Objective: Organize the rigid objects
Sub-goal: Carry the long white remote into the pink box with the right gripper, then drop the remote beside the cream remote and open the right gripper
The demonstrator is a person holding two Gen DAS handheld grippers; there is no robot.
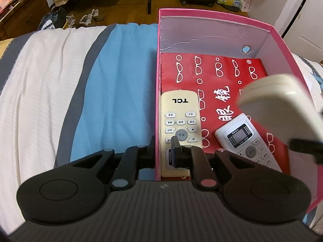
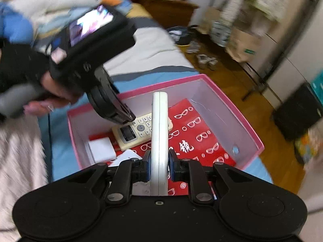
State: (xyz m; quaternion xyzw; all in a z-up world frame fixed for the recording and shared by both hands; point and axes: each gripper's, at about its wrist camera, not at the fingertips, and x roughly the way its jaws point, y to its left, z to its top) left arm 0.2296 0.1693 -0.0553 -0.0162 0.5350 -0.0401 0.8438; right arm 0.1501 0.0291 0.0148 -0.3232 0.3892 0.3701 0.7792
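Gripping the pink box [image 1: 156,109] wall, the left gripper [image 1: 163,148] is nearly closed; only the right wrist view shows the right gripper [image 2: 159,163] clamping a white remote [image 2: 159,133] edge-on.

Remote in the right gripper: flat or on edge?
On edge. The right gripper pinches the white remote by its two broad faces, narrow side and seam up, above the pink box.

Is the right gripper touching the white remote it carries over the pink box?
Touching. The right wrist view shows the right gripper with both blue pads pressed against the edges of the white remote, held on edge above the pink box.
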